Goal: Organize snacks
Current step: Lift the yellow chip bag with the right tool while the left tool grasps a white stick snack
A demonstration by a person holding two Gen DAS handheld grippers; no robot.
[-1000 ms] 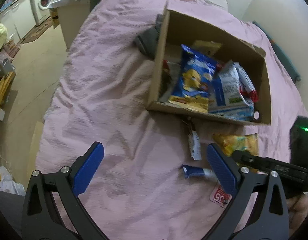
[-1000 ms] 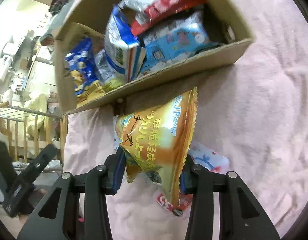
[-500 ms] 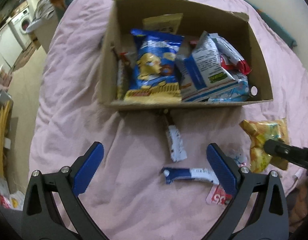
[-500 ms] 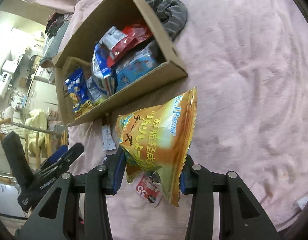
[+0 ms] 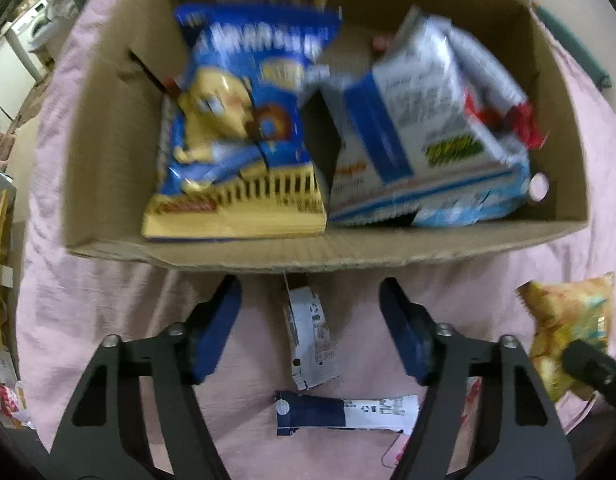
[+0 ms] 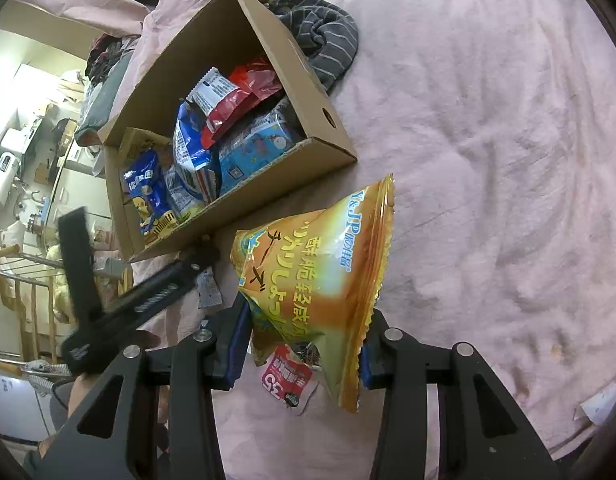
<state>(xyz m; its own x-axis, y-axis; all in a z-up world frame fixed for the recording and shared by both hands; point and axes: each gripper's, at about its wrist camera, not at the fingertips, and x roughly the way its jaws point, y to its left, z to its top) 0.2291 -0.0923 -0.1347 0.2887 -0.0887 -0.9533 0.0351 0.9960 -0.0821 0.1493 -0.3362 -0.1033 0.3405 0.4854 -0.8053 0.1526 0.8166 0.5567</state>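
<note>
Right fingers (image 6: 304,344) clamped the orange bag (image 6: 319,280) just off the bed (image 6: 487,160), beside the box (image 6: 327,120), ready to drop in. Left fingers (image 5: 309,328) were closing, empty, around the white wrapper (image 5: 309,340) lying at the box wall, next to go.

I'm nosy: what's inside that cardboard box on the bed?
The cardboard box holds a blue snack bag, a white-and-blue pack and a red packet. Whatever lies beneath them is covered.

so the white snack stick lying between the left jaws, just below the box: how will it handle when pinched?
The white stick is a thin, flat wrapper, so probably light and floppy; its ends may droop. The film looks glossy, so it could slip. It lies flat on the soft pink bedspread, so the closing jaws may bunch fabric under it.
</note>
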